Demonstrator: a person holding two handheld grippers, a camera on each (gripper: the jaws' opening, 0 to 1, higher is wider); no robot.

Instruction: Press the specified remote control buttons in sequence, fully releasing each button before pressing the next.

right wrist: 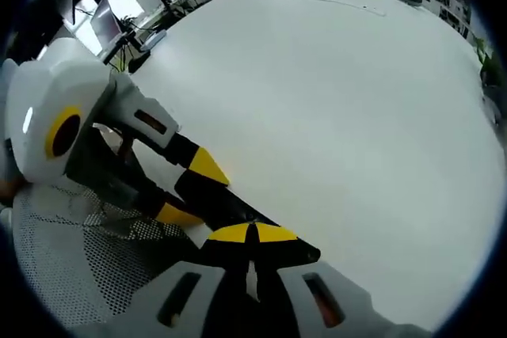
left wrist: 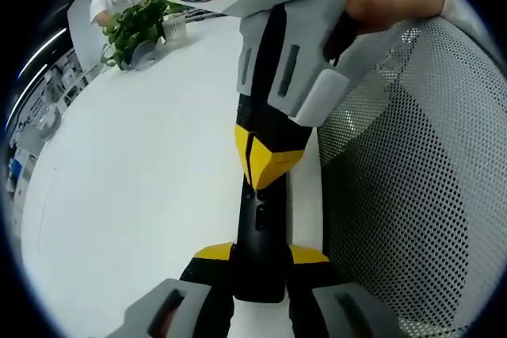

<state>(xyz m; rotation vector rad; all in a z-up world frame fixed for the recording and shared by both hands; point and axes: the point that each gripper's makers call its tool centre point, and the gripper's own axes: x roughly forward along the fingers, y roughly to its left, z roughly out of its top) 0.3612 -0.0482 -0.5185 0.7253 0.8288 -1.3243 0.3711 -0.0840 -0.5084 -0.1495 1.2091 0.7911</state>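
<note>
At the near edge of the white counter (left wrist: 142,164), the left gripper (left wrist: 257,271) held the black remote control (left wrist: 259,231) clamped between its fingers, beside a mesh chair back (left wrist: 412,195). The right gripper (right wrist: 252,237), fingers closed together, had its yellow tips on the remote's buttons, so a press seemed under way; how many remained I could not tell. Farther off, a white pot (left wrist: 176,31) held a leafy plant (left wrist: 135,25).
</note>
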